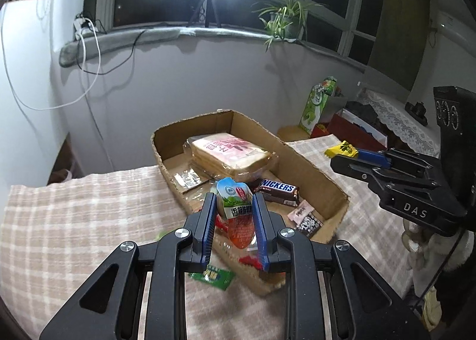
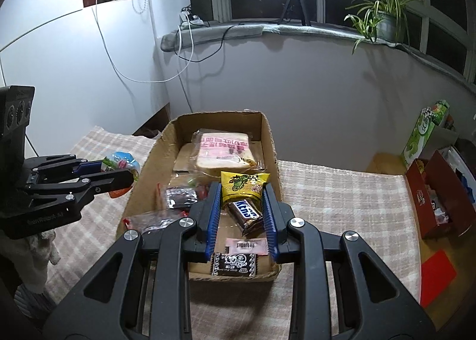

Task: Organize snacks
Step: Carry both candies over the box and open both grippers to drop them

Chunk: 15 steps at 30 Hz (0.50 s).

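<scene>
Checked-cloth desk (image 2: 342,191) carries cardboard box (image 2: 269,137), partly filled. Left hand-held gripper (image 1: 233,206) clamps green-and-orange pouch (image 1: 236,212); right hand-held gripper (image 2: 242,194) clamps yellow packet (image 2: 244,185). Box directly ahead; both items remain undeposited.

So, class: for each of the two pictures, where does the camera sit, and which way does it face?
Left wrist: on the left gripper, facing the cardboard box and window; own fingers clamp a green-and-orange packet; right gripper at right.
Right wrist: on the right gripper, same direction; fingers clamp a yellow packet.
Shared: box, Snickers bar, bread.
</scene>
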Each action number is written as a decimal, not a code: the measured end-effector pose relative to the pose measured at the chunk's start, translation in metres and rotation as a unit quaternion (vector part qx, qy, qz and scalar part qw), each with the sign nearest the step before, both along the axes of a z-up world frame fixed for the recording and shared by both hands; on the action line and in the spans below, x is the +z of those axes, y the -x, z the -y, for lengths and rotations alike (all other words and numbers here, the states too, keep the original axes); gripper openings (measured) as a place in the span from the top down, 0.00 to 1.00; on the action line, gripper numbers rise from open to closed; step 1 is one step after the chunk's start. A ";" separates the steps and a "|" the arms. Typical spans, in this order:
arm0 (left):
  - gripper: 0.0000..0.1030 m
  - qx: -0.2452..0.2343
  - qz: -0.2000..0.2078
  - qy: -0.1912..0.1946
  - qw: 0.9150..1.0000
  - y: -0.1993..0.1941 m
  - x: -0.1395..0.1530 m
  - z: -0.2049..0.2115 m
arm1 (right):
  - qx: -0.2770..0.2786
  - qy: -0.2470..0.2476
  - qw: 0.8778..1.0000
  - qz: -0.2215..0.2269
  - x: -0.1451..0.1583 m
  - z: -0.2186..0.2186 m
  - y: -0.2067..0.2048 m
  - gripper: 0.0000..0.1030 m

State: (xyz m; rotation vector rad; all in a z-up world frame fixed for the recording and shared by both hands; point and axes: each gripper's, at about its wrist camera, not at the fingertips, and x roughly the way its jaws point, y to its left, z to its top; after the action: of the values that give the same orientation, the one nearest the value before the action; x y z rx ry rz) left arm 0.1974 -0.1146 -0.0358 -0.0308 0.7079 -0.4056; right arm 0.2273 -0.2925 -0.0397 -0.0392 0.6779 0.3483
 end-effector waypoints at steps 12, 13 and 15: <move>0.78 -0.006 -0.019 0.003 1.000 -0.014 -0.011 0.016 | 0.008 -0.004 1.000 -0.020 -0.018 -0.006 -0.007 0.73; 0.78 -0.007 -0.020 0.004 1.000 -0.014 -0.012 0.016 | 0.008 -0.005 1.000 -0.019 -0.018 -0.006 -0.007 0.72; 0.78 -0.007 -0.022 0.005 1.000 -0.015 -0.012 0.017 | 0.009 -0.004 1.000 -0.020 -0.018 -0.005 -0.007 0.67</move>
State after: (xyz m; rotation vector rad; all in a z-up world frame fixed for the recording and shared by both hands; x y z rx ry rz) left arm 0.2122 -0.1311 -0.0476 -0.0446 0.7495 -0.4240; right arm 0.2344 -0.2873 -0.0576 -0.0312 0.7158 0.3706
